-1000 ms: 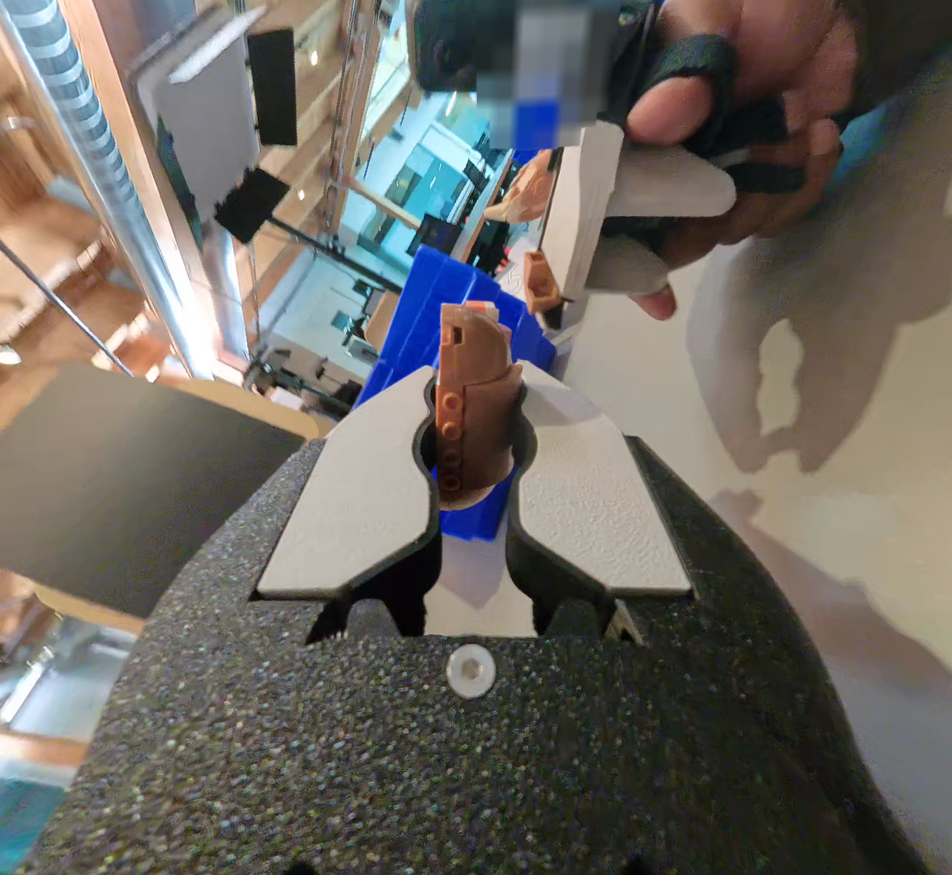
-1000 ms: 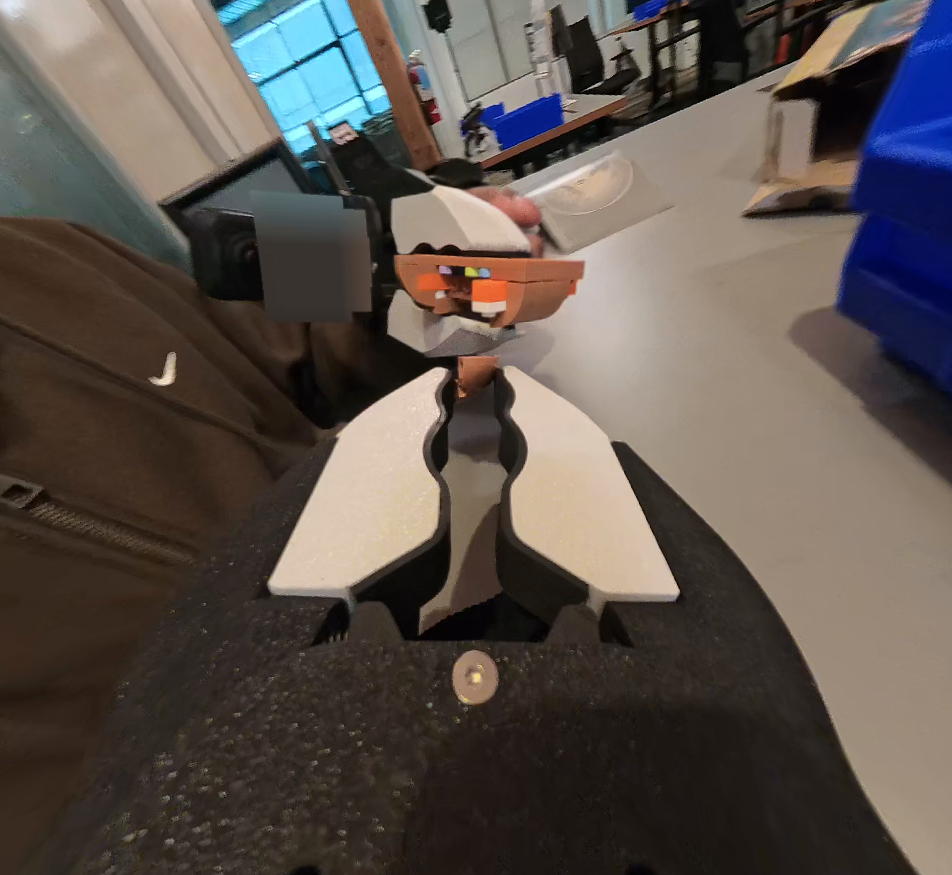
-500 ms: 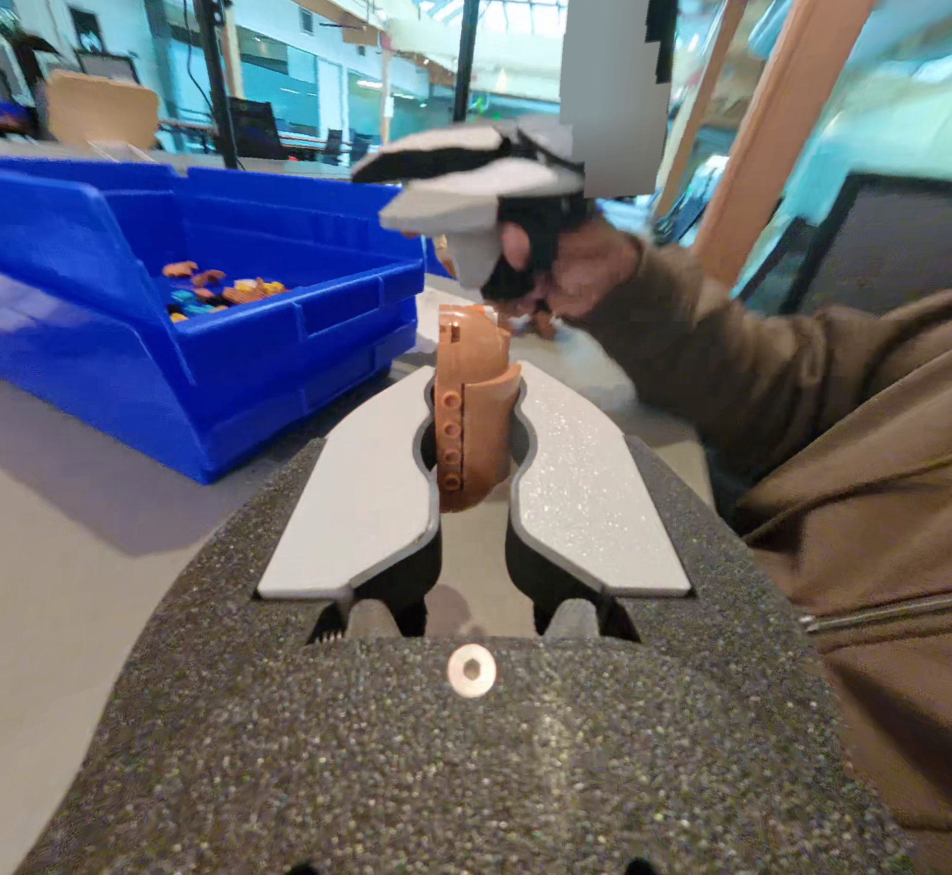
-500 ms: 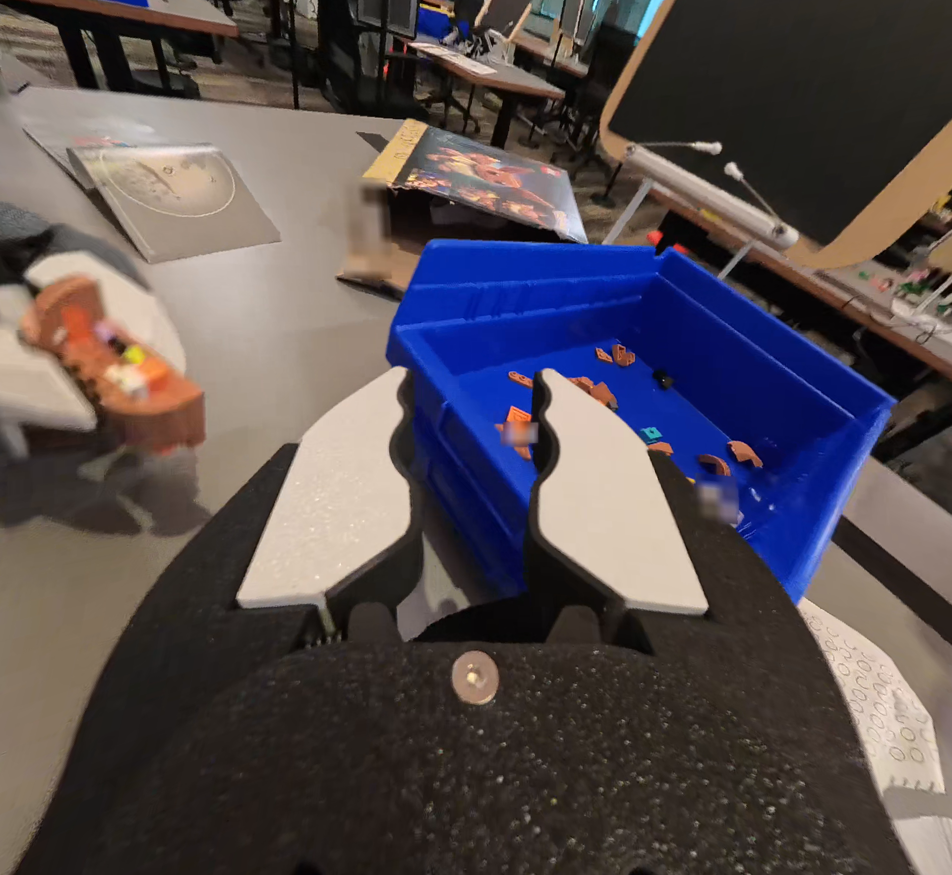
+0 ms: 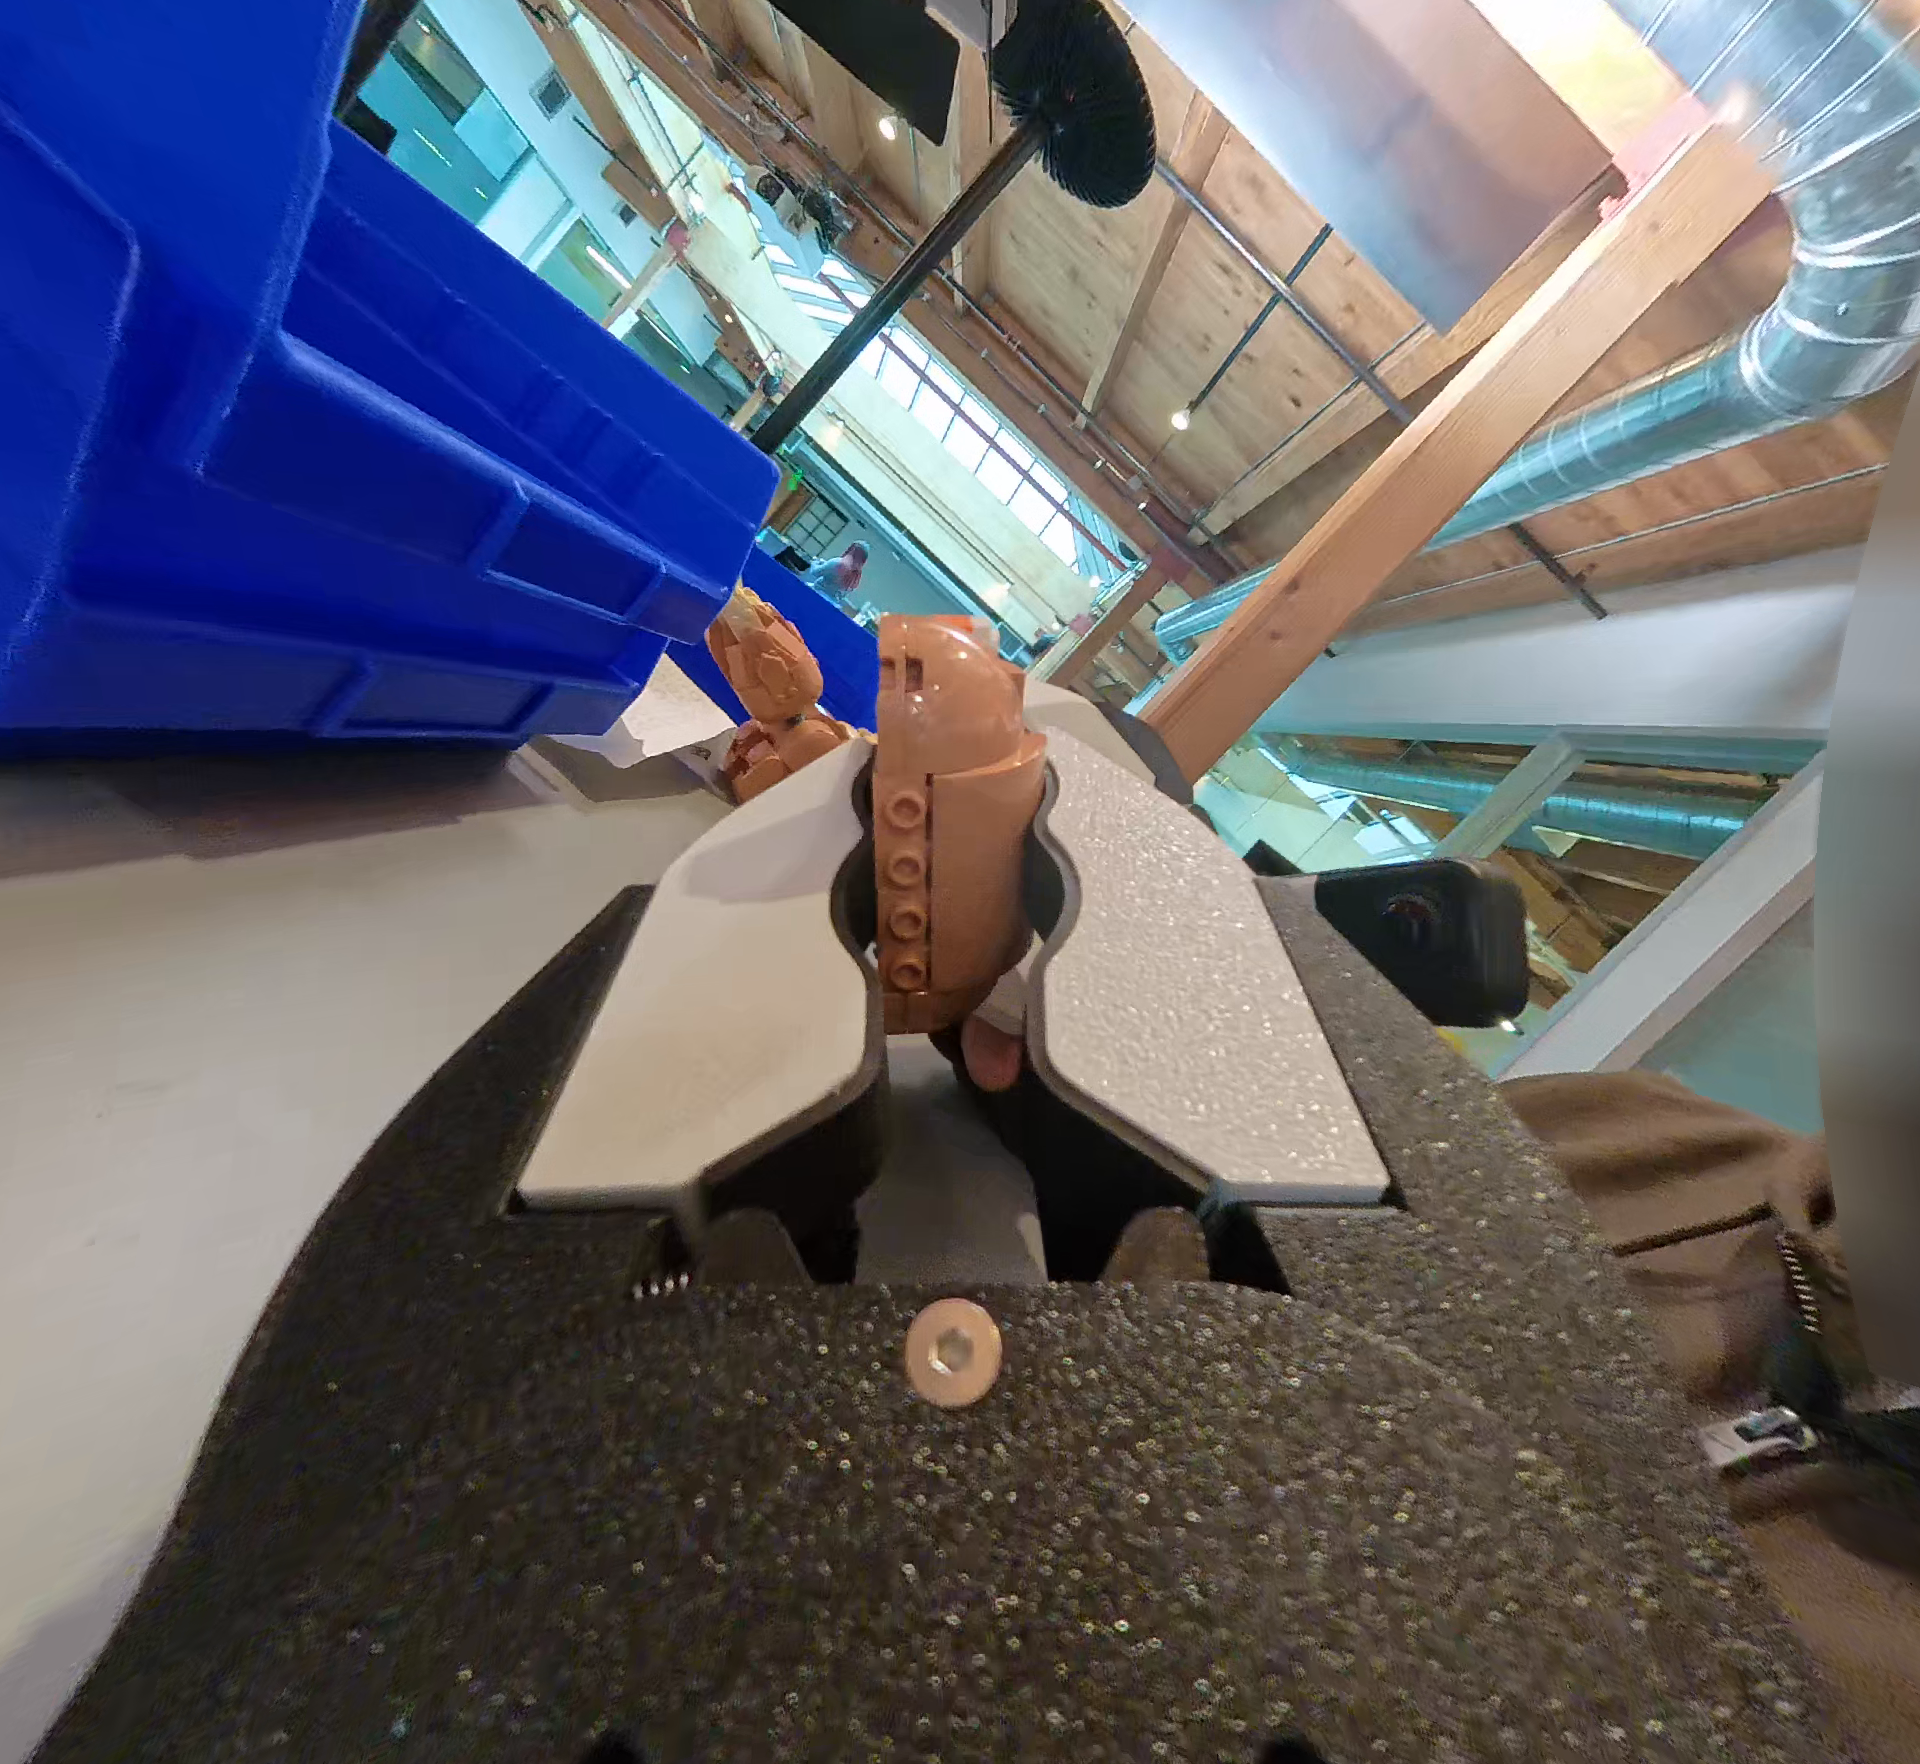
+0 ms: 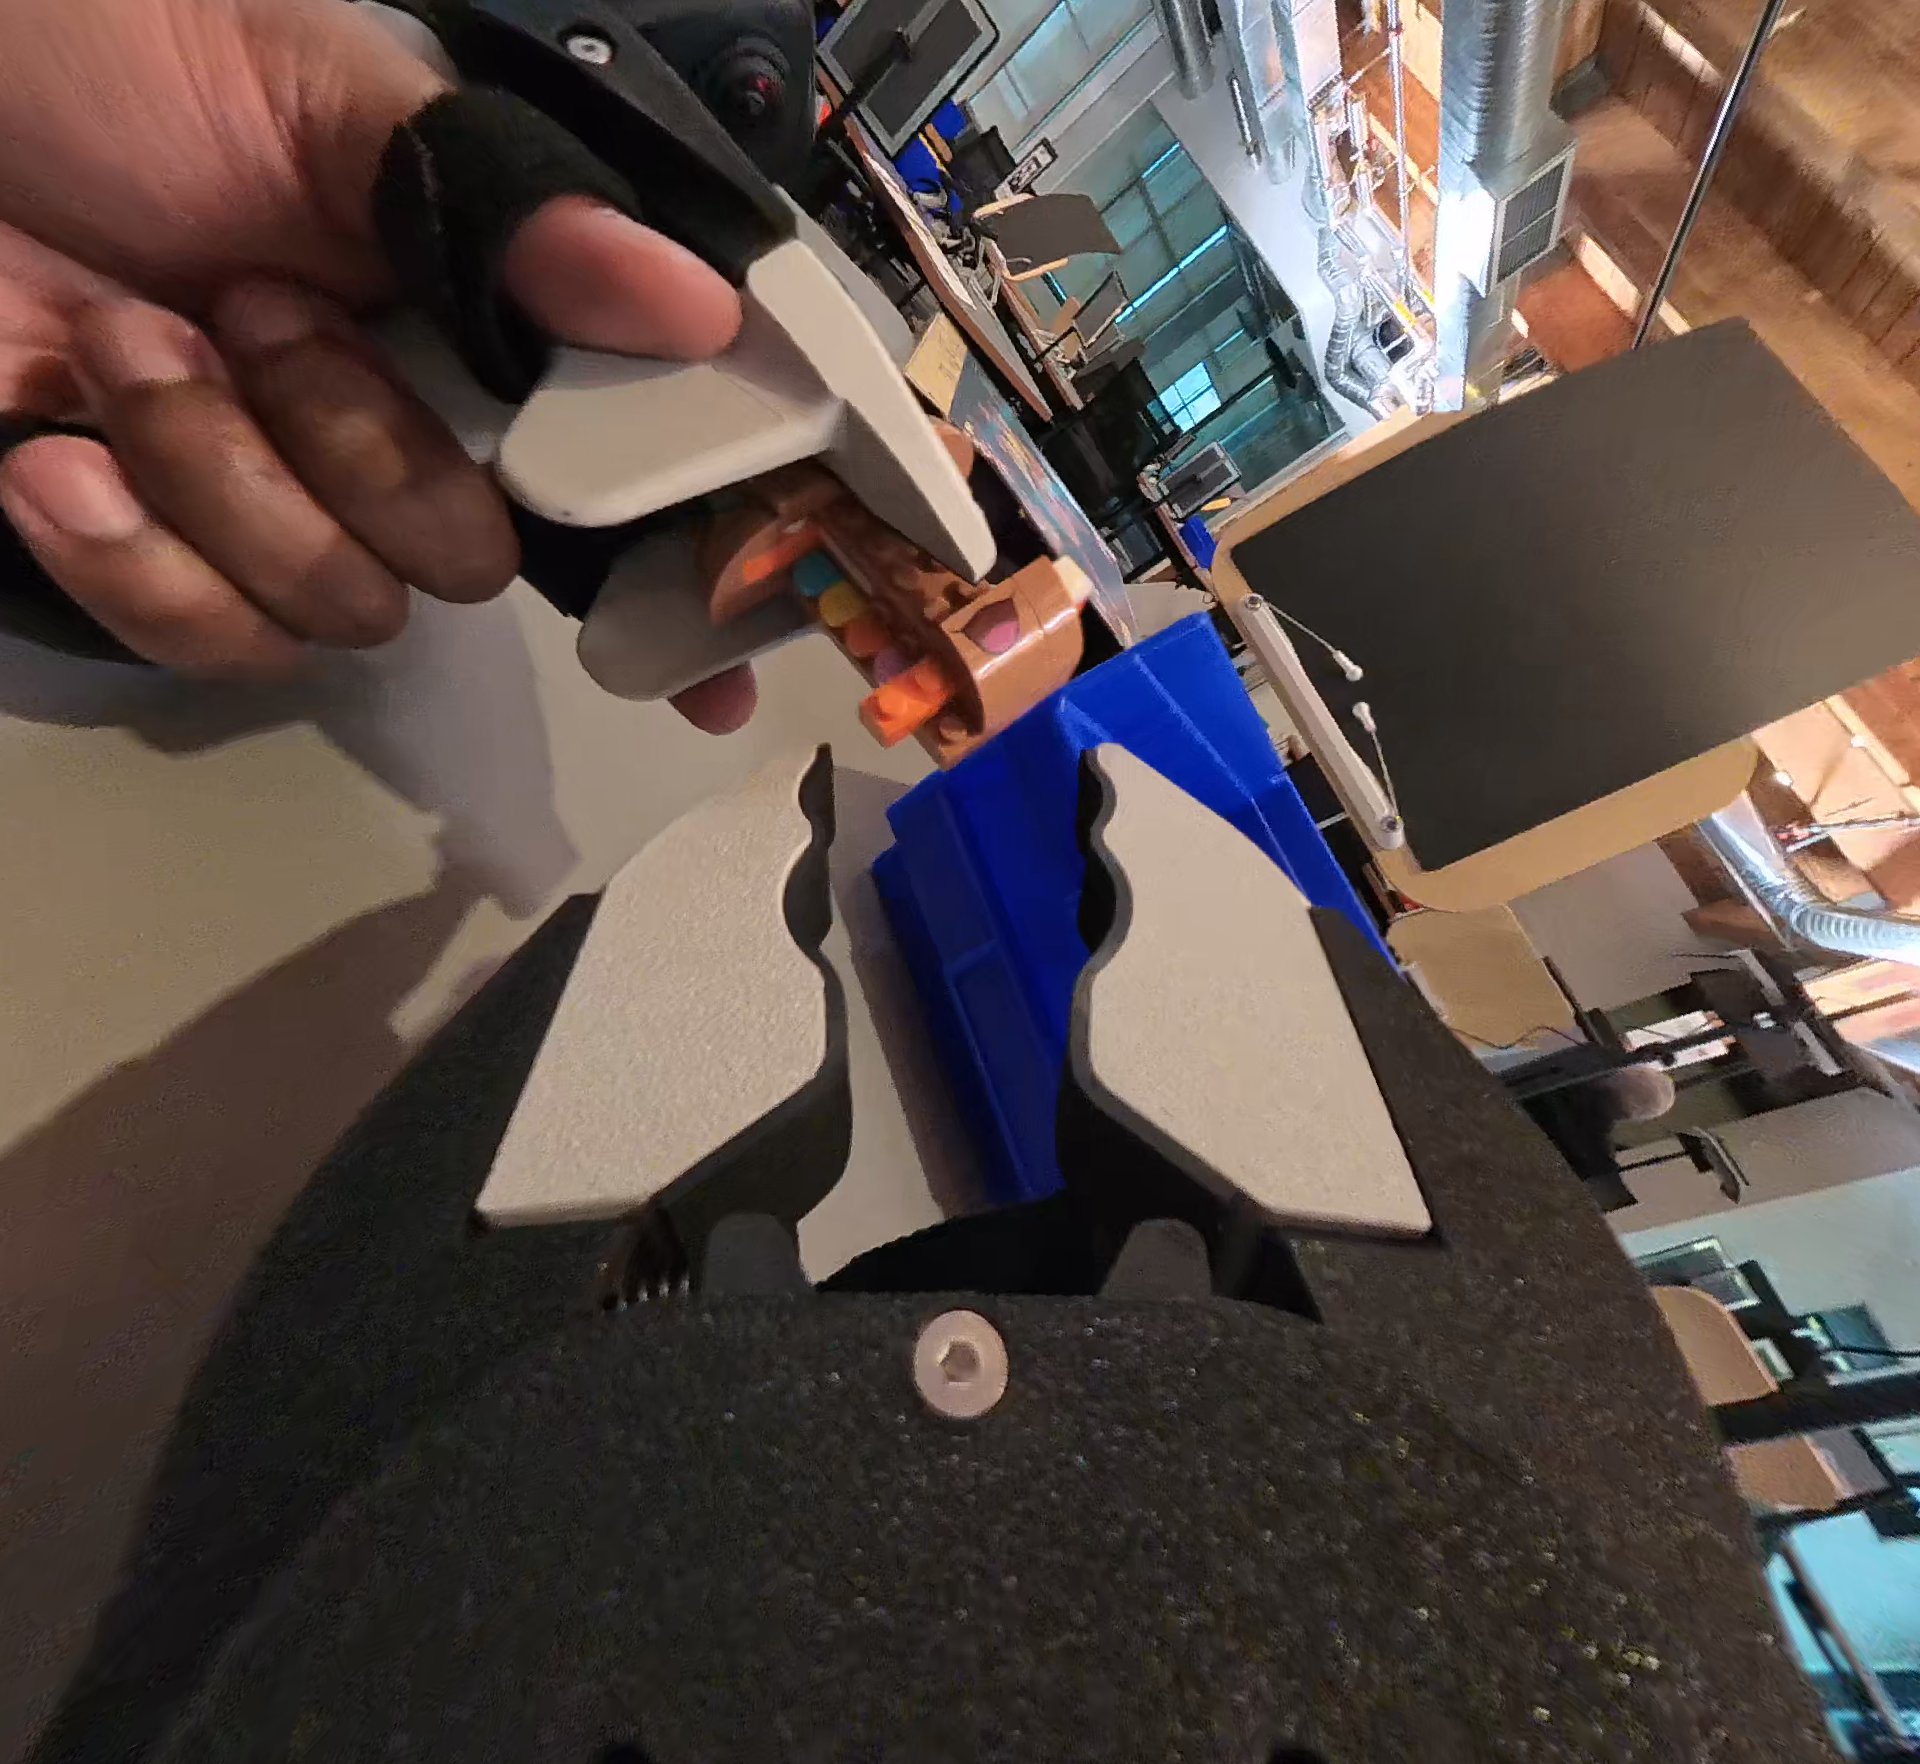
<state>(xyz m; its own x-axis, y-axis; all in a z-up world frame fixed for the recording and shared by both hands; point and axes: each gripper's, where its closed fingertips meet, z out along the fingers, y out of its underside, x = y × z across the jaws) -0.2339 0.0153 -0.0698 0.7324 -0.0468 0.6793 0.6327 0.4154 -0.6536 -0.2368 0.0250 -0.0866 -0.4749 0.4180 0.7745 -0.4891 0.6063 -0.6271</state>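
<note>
Left tool: clenched on a brown brick-built piece, held above the grey bench, near the blue bin. Right tool: released, nothing between its fingers, facing the blue bin, just beside the brown piece. Small brown figure: on bench, far side.

Open-plan workshop-style office

Exposed timber beams, silver ducting, desks with monitors, and blue parts bins.
</note>
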